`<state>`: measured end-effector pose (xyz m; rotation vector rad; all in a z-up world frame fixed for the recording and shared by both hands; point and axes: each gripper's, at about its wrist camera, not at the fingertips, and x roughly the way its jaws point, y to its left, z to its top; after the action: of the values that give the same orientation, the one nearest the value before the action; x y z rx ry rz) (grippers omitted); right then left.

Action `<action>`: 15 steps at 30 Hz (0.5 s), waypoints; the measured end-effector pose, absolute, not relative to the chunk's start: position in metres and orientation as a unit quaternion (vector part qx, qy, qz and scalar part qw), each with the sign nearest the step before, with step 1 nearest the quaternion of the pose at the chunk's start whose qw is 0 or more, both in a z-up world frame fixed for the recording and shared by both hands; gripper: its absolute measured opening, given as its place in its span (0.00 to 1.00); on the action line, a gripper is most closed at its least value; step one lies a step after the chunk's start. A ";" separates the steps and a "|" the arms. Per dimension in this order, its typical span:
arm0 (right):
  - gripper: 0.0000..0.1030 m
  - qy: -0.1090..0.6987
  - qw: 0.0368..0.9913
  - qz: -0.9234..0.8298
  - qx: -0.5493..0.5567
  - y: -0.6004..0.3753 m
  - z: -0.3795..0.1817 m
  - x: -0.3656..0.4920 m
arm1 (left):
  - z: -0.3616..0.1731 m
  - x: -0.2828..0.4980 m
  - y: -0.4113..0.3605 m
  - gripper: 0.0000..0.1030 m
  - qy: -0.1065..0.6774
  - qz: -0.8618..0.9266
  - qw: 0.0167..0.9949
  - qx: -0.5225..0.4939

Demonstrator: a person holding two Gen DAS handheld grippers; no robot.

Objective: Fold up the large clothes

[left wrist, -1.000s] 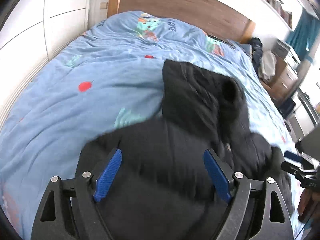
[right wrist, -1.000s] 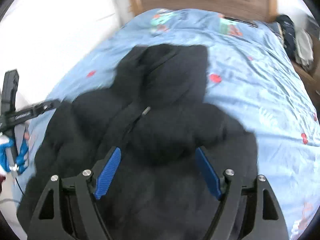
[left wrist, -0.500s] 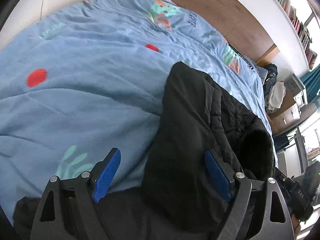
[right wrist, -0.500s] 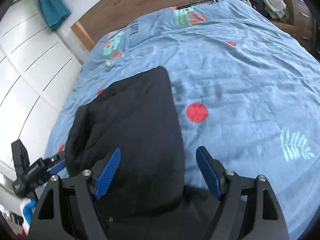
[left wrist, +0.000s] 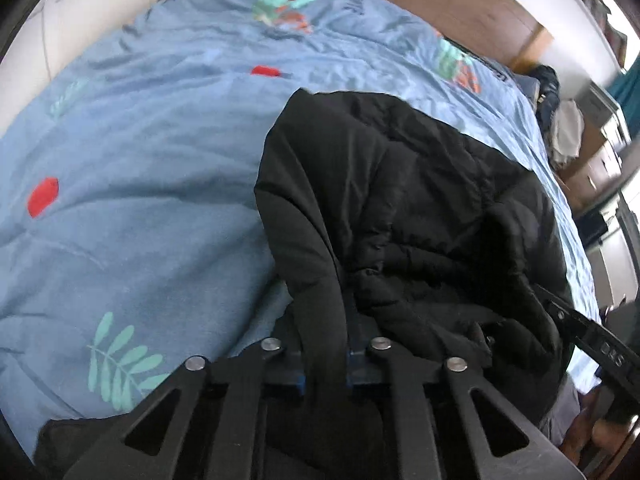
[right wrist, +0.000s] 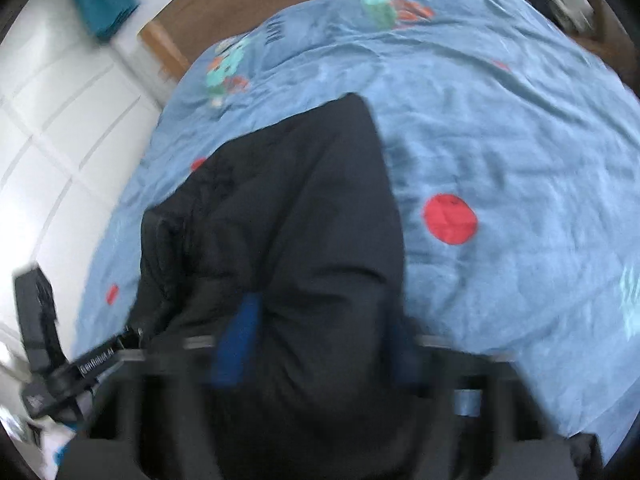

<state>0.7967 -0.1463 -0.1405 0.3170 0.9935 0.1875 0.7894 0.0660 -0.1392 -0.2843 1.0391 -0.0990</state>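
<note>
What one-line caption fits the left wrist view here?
Left gripper shut on a fold of the black puffer jacket, which lies bunched on the blue patterned duvet.

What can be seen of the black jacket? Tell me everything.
The black jacket is a puffy, quilted, matte garment lying bunched and partly folded on the blue bedspread, one end reaching toward the headboard. The left tool has shut on a fold of its edge. Fabric also sits between the fingers of the right tool, but blur hides whether they have closed. Its zipper and sleeves cannot be made out.
</note>
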 end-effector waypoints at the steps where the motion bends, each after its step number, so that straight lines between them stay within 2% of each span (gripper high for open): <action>1: 0.16 0.473 0.865 0.092 0.144 -0.144 -0.138 0.796 | -0.136 0.787 0.067 0.10 0.492 -0.052 0.859 -0.135; 5: 0.10 0.464 0.871 0.103 0.125 -0.143 -0.119 0.781 | -0.118 0.768 0.071 0.09 0.479 -0.078 0.865 -0.130; 10: 0.09 0.433 0.885 0.137 0.101 -0.146 -0.082 0.740 | -0.088 0.729 0.080 0.09 0.441 -0.117 0.879 -0.138; 15: 0.09 0.386 0.899 0.177 0.102 -0.158 -0.044 0.670 | -0.053 0.657 0.088 0.09 0.381 -0.151 0.902 -0.135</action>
<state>0.6698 -0.1583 -0.0439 0.2105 0.7999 0.3658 0.6573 0.0876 -0.0529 -0.2798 0.7884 -0.3123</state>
